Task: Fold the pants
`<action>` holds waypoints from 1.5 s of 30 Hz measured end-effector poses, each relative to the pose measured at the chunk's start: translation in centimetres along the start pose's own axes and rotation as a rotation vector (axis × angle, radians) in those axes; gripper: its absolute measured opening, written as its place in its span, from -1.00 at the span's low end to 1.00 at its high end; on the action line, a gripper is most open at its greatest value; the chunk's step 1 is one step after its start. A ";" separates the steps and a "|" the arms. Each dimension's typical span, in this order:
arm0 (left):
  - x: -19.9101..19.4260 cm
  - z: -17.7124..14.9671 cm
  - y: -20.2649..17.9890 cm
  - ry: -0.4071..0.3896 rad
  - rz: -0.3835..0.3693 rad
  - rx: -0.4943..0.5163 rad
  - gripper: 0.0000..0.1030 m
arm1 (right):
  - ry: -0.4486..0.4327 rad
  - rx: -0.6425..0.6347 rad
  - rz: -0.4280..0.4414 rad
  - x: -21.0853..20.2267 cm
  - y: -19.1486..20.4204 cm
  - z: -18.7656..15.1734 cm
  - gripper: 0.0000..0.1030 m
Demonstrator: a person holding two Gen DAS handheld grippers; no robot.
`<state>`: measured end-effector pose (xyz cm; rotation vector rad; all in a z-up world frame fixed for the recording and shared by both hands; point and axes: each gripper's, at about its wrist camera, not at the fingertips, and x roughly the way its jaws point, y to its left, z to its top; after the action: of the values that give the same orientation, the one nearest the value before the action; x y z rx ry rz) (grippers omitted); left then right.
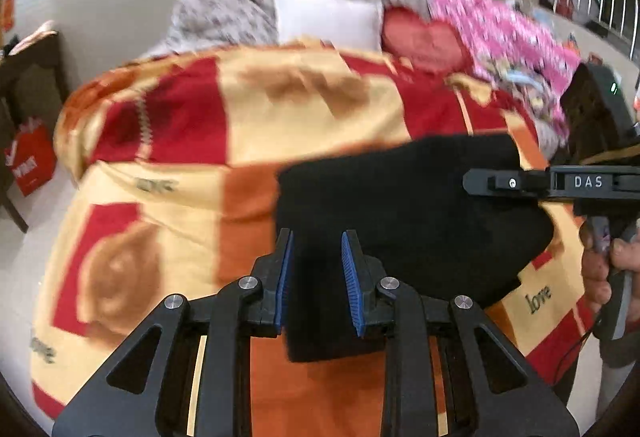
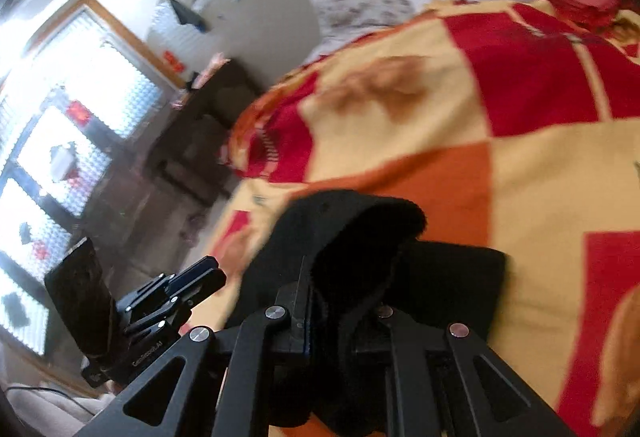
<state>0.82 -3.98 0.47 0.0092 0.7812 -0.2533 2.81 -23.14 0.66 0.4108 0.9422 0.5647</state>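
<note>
- Lying on the bed, the black pants (image 1: pixel 400 221) sit as a dark bundle on the near part of a red, orange and cream blanket (image 1: pixel 192 165); in the right wrist view a fold of them (image 2: pixel 360 237) arches up over the rest.
- The left tool (image 1: pixel 318 277) has its blue pads (image 1: pixel 286 277) a little apart with a strip of the black cloth between them; whether the pads press on it I cannot tell.
- The right tool (image 2: pixel 316 301) is pinched together on the raised fold, and the fabric drapes over and hides one finger.
- In the left wrist view the right tool's body, marked "DAS", reaches in from the right edge over the pants, with the hand (image 1: pixel 600 269) on its grip.
- Beyond the pants, at the head of the bed: a white pillow (image 1: pixel 328 19), a red heart-shaped cushion (image 1: pixel 424 37), a grey patterned cover (image 1: pixel 224 9) and a pink patterned cloth (image 1: pixel 512 33).
- Off the bed stand a dark wooden cabinet (image 2: pixel 200 125) beside a bright window (image 2: pixel 80 97), and a red bag (image 1: pixel 32 161) on the floor.
- Both views are blurred.
</note>
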 end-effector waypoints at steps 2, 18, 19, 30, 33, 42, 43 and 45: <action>2.1 -0.3 -1.2 0.054 0.018 0.022 -0.55 | 0.016 -0.032 -0.140 1.4 -0.7 -0.2 -0.78; 5.2 2.1 -1.7 0.108 0.095 0.040 -0.54 | -0.048 -0.232 -0.305 -0.4 6.3 -3.5 -0.39; 5.2 2.1 -1.9 0.097 0.101 0.046 -0.54 | -0.012 -0.239 -0.374 0.8 5.9 -4.9 -0.38; 4.6 2.0 -1.4 0.110 0.112 0.016 -0.53 | -0.089 -0.168 -0.353 -1.6 3.8 -4.0 -0.21; 4.2 2.0 -1.0 0.115 0.134 0.000 -0.53 | -0.089 -0.135 -0.313 -1.2 3.6 -3.2 -0.20; 4.9 1.6 -0.2 0.120 0.142 -0.045 -0.28 | -0.051 -0.082 -0.380 3.1 0.8 -1.2 -0.02; 5.0 1.7 -0.2 0.120 0.144 -0.047 -0.28 | -0.048 -0.074 -0.374 3.3 0.6 -1.0 -0.01; 5.0 1.7 -0.3 0.120 0.151 -0.042 -0.25 | -0.045 -0.064 -0.356 3.1 0.3 -0.8 -0.01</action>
<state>5.36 -5.55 -1.76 0.0434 0.9003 -0.0938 3.43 -20.91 -1.54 0.1904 0.9253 0.2593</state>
